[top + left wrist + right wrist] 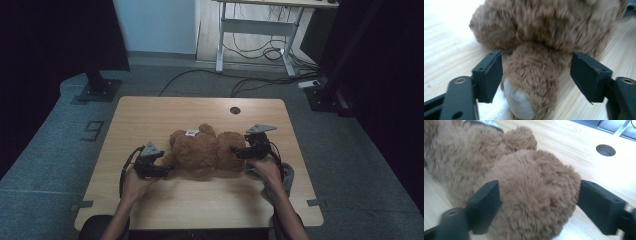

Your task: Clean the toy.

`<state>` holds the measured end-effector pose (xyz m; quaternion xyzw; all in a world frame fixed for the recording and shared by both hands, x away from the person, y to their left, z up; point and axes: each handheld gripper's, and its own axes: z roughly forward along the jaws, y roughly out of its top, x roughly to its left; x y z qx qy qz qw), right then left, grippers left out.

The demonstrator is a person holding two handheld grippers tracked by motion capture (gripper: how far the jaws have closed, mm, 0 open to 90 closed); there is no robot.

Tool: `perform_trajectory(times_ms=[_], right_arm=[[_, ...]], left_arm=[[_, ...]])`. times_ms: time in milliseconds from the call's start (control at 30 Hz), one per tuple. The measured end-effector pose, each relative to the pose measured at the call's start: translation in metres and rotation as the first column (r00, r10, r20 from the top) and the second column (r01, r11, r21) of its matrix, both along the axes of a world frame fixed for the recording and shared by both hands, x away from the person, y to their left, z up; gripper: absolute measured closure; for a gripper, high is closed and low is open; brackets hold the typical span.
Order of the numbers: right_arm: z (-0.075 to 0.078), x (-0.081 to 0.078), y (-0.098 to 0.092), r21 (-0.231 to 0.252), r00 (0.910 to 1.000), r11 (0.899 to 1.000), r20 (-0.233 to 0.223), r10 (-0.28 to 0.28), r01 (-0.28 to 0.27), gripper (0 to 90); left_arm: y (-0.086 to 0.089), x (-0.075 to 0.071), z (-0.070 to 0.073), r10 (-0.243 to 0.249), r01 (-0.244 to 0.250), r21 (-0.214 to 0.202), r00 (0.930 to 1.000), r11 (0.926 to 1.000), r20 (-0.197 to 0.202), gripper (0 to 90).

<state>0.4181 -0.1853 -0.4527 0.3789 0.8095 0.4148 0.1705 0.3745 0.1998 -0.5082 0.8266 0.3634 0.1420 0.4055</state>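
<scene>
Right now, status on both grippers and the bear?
Left gripper open, jaws astride a leg of the teddy bear, right pad clear. Right gripper open around the bear's head end. Bear lying on the table. Nothing in the way.

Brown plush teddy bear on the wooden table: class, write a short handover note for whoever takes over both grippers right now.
Left gripper: open, jaws either side of one limb of the brown plush teddy bear, a gap on one side.
Right gripper: open around the bear's rounded end, pads at the fur without squeezing.
The bear lies mid light wooden table, white tag up.
Done: both grippers are placed at the bear's ends.
Left: probably close both and lift or reposition it.
</scene>
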Motion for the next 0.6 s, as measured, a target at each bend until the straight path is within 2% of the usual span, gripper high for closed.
perform_trajectory(times_ms=[167, 300, 367, 467, 600], right_arm=[[-0.012, 0.000, 0.002, -0.048, 0.9991, 0.998, -0.024, 0.036, -0.037, 13.5], [-0.021, 0.003, 0.007, -0.060, 0.9959, 0.994, -0.035, 0.084, -0.086, 15.4], [-0.023, 0.003, 0.009, -0.079, 0.9945, 0.992, -0.050, 0.092, -0.096, 22.6], [-0.023, 0.002, 0.010, -0.094, 0.9954, 0.992, -0.046, 0.084, -0.088, 36.7], [-0.023, -0.002, 0.012, -0.085, 0.9975, 0.995, -0.040, 0.058, -0.061, 60.9]], left_arm=[[-0.004, 0.005, -0.014, 0.002, -0.002, 0.029, 0.9998, 0.9996, -0.020, 22.5], [-0.007, 0.008, -0.021, 0.004, -0.003, 0.072, 0.9997, 0.9974, -0.024, 31.8], [-0.006, 0.010, -0.022, 0.000, 0.002, 0.067, 0.9995, 0.9977, -0.032, 39.8], [-0.006, 0.011, -0.022, -0.004, 0.007, 0.052, 0.9987, 0.9986, -0.052, 51.9], [-0.008, 0.010, -0.020, -0.008, 0.010, 0.056, 0.9993, 0.9984, -0.035, 65.9]])
